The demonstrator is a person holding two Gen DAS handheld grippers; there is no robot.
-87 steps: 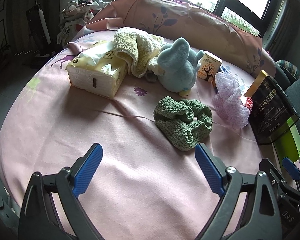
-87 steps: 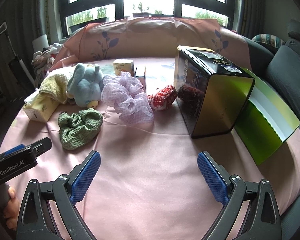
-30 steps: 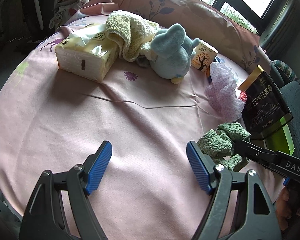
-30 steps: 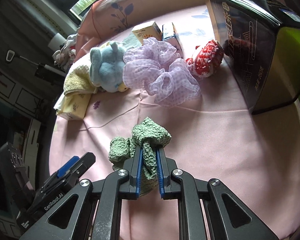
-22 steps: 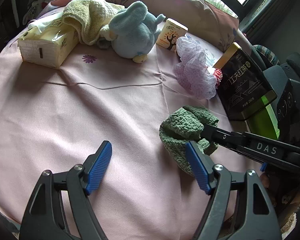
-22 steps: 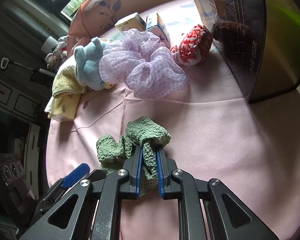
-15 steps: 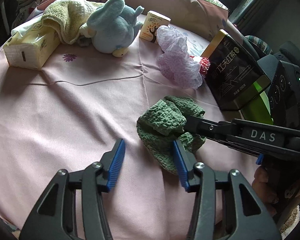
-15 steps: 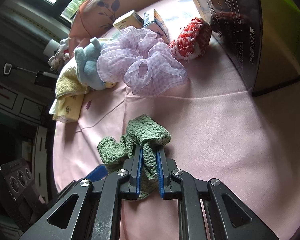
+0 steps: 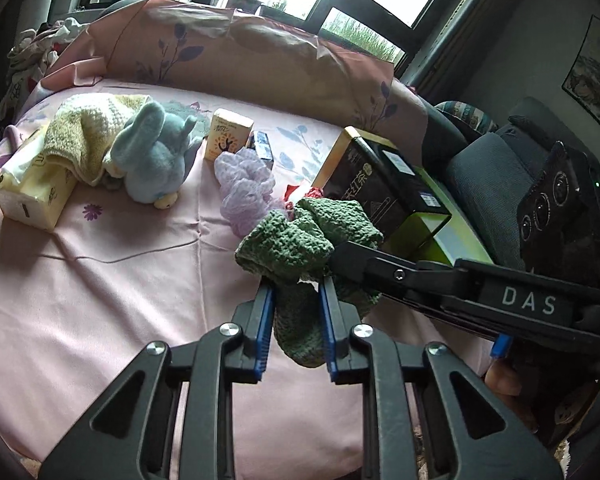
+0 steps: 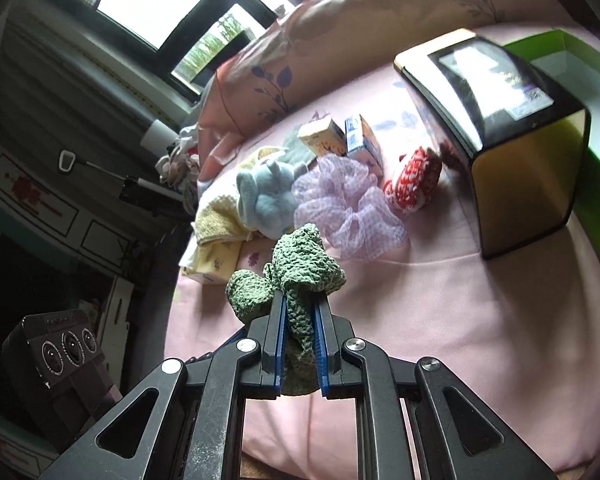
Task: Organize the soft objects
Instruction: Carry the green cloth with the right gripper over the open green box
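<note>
You had green knitted cloth [image 9: 300, 240] at frame centre, lifted above pink bed [image 9: 100, 300]. Left hand-held gripper [image 9: 296, 296] clamped its lower fold; right hand-held gripper [image 10: 300, 308] pinched upper bunch, pads nearly together.

Left tool [image 9: 295, 312] newly clamping green cloth [image 9: 300, 240]

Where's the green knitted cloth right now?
The green knitted cloth is lifted off the pink bed sheet, pinched by both the left gripper and right gripper, just in front of the purple mesh scrunchie.
</note>
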